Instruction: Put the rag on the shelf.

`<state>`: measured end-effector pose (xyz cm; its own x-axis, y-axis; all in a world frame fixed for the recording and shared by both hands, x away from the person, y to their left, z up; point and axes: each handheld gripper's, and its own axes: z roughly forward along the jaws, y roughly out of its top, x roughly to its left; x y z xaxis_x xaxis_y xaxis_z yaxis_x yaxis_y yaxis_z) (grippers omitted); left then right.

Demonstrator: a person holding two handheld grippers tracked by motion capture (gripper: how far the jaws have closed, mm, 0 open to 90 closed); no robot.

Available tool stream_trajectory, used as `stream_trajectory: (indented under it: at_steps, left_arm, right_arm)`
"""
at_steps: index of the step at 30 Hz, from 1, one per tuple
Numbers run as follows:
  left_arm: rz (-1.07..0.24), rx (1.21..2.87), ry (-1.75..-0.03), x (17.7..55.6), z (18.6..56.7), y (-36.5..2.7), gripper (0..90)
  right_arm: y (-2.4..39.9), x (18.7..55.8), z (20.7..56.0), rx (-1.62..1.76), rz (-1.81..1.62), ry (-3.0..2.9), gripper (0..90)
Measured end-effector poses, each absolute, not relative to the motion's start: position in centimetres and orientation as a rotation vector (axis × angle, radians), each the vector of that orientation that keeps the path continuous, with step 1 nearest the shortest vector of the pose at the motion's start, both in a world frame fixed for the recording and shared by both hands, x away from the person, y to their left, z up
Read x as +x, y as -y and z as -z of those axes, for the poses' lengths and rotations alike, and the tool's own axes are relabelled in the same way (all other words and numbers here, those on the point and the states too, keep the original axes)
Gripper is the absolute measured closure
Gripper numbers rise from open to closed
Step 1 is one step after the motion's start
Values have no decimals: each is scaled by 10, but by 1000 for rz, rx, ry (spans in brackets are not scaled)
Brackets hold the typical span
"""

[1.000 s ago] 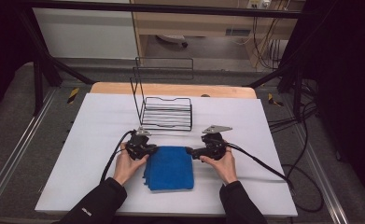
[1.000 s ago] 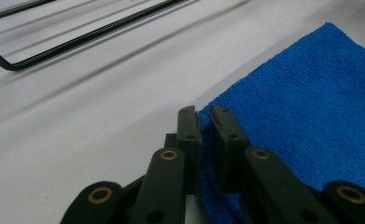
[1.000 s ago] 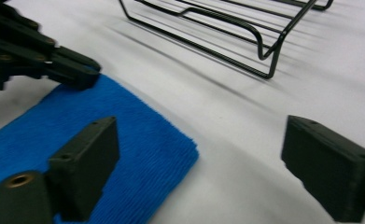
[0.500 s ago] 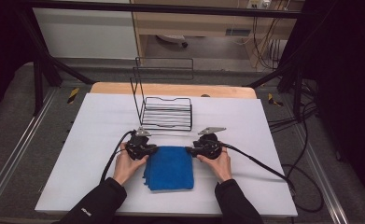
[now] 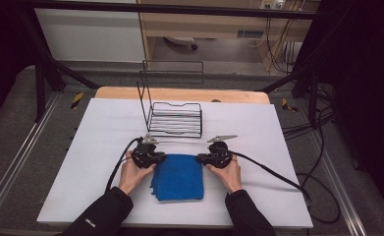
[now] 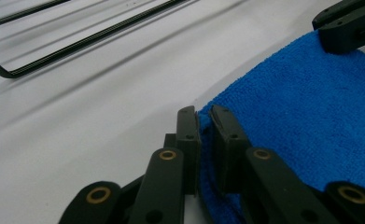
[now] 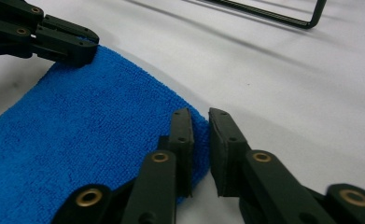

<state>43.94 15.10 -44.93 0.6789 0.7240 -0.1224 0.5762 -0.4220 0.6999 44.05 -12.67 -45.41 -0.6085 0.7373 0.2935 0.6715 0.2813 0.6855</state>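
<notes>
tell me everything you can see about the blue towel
The blue towel is a bright blue terry cloth with a fuzzy looped pile, folded into a thick, roughly square pad. It lies flat on the white table, near its front edge, just in front of the black wire rack. The left gripper is closed on its far left corner, and the right gripper has just been closing, its jaws now pinching the far right corner. Nothing rests on top of it.
</notes>
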Motion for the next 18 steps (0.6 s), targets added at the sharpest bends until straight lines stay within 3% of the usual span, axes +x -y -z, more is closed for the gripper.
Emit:
stream_trajectory:
  at_steps: [18]
  left_arm:
    - [-240,2055,-956,435,432,-161,852]
  right_arm:
    - [133,433,437,1311,-1343,-2403,859]
